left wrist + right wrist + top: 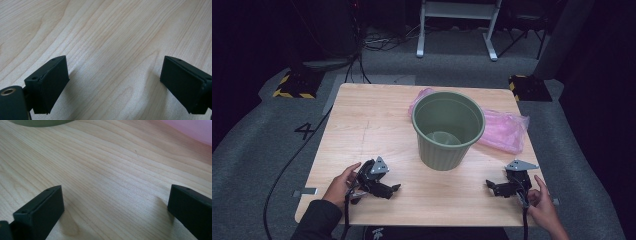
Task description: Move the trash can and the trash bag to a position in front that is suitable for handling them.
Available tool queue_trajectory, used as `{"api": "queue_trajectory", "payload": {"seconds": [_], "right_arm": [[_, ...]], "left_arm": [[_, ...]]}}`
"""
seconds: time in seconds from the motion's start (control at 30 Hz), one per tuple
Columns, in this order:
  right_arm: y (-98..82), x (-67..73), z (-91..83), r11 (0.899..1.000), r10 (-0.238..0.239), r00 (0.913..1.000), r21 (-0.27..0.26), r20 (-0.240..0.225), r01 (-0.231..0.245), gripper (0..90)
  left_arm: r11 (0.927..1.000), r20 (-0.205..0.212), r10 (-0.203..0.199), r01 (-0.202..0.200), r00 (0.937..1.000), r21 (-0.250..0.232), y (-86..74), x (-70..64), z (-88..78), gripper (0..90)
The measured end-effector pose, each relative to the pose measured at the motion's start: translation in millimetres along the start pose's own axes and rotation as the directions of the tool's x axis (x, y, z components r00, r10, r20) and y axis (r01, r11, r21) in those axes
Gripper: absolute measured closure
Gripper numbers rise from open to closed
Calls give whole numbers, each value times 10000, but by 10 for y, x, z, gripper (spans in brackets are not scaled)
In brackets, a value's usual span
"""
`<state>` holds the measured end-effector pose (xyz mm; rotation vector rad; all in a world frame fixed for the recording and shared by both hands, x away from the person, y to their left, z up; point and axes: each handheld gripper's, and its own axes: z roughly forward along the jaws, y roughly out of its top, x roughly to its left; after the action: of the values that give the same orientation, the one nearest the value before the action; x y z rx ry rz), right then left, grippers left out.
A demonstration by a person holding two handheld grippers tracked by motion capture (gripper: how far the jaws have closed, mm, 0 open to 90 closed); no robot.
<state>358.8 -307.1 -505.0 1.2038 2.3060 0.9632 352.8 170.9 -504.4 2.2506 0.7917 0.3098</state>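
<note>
Thin pink plastic, a bag [502, 129], lies crumpled on the wooden surface [372, 125] behind and to the right of the green ribbed bin [448, 129], touching its wall. Both the left gripper [382, 187] and right gripper [497, 187] rest near the front edge, jaws wide apart and empty. The film could slip from a shallow pinch, and tugging it may topple the bin (it looks light and empty).
</note>
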Motion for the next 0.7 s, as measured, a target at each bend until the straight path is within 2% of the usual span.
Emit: {"api": "queue_trajectory", "payload": {"seconds": [0.17,0.23,0.27,0.43,0.5,0.63,0.67,0.7], "right_arm": [[0,2,0,10000,-1,10000,0,8,1,1],[-1,6,-2,10000,27,10000,2,50,-27,1],[-2,9,-3,10000,54,10000,-1,80,-54,1],[-8,20,-8,9999,146,9998,-2,119,-146,2],[-24,7,-28,9999,-102,9999,-3,-130,102,8],[-8,-7,-31,9993,-359,9990,45,-275,361,36],[-2,-5,-41,9991,-425,9991,-75,-57,424,85],[-2,-5,-41,9991,-425,9991,-75,-57,424,85]], "left_arm": [[9999,-41,25,-25,10000,98,15,13,20,54],[9998,-142,-80,83,9999,192,22,19,33,0],[9993,-330,-291,299,9990,220,23,23,33,0],[9991,-393,-347,356,9986,215,22,23,31,0],[9968,-781,-755,772,9941,186,26,12,35,0],[9957,-907,-898,916,9918,155,5,0,18,0],[9958,-898,-888,906,9920,158,2,2,14,0],[9958,-898,-888,906,9920,158,2,2,14,0]]}}
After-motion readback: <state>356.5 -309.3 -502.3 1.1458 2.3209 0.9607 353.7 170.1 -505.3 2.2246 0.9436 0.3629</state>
